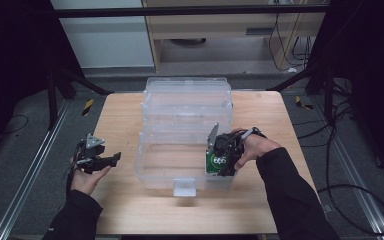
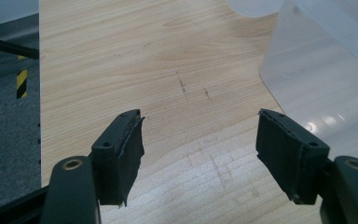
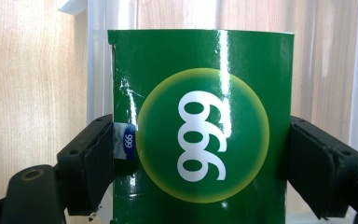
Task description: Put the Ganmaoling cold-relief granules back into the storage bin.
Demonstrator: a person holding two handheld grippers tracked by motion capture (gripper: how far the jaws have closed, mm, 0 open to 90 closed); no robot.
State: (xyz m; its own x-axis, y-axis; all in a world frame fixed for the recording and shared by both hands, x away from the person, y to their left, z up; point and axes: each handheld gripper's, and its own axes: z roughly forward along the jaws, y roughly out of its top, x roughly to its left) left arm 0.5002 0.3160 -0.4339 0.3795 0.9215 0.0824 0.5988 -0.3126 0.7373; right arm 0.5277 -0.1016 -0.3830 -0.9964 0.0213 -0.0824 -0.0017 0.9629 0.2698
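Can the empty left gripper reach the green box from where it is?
Probably not directly: the left gripper sits outside the clear bin, whose wall stands between it and the green box, already clamped by the right gripper.

Clear plastic bin [image 1: 180, 165] sits mid table [image 1: 125, 120] w/ its lid [image 1: 187, 97] behind it, left gripper [image 1: 111, 159] over bare table left of bin, right gripper [image 1: 219, 159] at bin's right end, box [image 3: 200, 130] btwn its jaws.
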